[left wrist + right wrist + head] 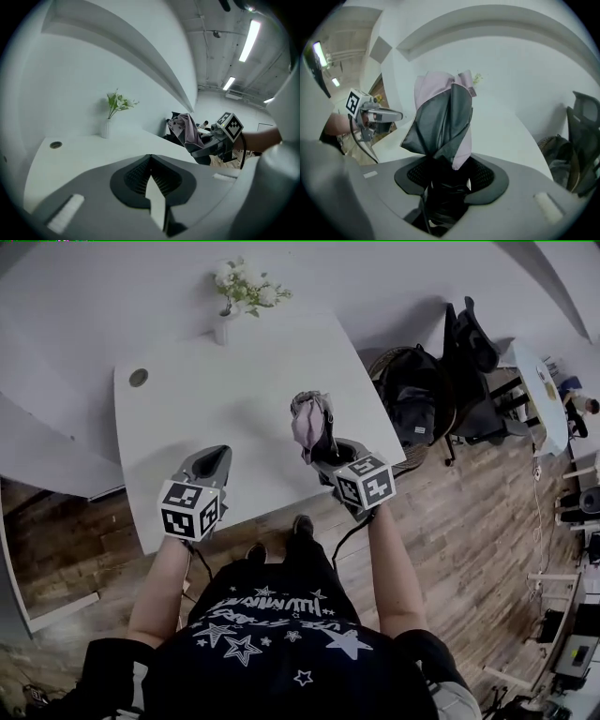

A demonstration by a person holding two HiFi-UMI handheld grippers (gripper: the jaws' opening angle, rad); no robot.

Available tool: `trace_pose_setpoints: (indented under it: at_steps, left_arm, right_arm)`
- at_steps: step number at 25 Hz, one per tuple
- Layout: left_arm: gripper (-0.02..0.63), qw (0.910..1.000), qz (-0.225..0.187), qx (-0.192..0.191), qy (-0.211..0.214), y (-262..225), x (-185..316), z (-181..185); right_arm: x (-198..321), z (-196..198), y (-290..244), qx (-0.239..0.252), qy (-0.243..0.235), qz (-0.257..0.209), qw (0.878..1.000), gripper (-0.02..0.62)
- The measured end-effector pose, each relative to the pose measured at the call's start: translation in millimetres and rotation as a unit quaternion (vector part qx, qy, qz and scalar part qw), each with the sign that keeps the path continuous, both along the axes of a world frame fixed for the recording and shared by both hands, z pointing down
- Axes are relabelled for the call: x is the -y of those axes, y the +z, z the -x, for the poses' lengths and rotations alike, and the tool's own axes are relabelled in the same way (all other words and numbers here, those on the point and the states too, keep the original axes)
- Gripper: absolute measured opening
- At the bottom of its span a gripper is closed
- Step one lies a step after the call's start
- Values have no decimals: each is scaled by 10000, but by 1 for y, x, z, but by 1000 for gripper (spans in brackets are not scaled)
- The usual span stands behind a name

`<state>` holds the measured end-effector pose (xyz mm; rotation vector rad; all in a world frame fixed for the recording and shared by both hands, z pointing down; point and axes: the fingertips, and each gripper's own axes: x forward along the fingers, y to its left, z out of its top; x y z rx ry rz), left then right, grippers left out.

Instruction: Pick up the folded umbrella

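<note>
folded umbrella [309, 423] | clamped upright in right gripper [333, 456] | over white table [206, 409]

White table [234, 399] with a round cable hole [139, 378] near its far left corner, plus a small white vase [222, 329] of white flowers [246, 287] at the far edge. Off to the right on the wood floor [469, 540] sits a wicker basket [380, 367] with a black bag [412, 399] in it, and what looks like a black chair [473, 343] just beside. Strip lights [248, 40] on the ceiling.

Even, bright light from ceiling tubes [248, 40] (soft shadows only), with strong fisheye bending at edges.
</note>
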<state>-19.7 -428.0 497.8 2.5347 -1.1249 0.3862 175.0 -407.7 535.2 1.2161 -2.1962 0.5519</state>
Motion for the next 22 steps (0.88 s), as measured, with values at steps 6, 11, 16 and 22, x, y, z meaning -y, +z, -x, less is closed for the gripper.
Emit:
trace_pose_setpoints:
  at_steps: [6,11,16,22]
  left_arm:
    - [3,9998,2,-78,199,-2,-12,-9]
    - [3,9997,103,-91,198,4,-16,-14]
    - [3,9997,143,-31,193,5,-30,-19]
    - [3,9996,105,26,274,1,-73,-28]
  right_arm:
    - [-15,8,-15,815,502,-133,9953,227]
    - [-16,9,-18,1491,869,-177,9848,230]
    - [-31,9,-20,1933,1057,-239,9751,230]
    - [-75,10,-22,2178,1138,-287,9689,231]
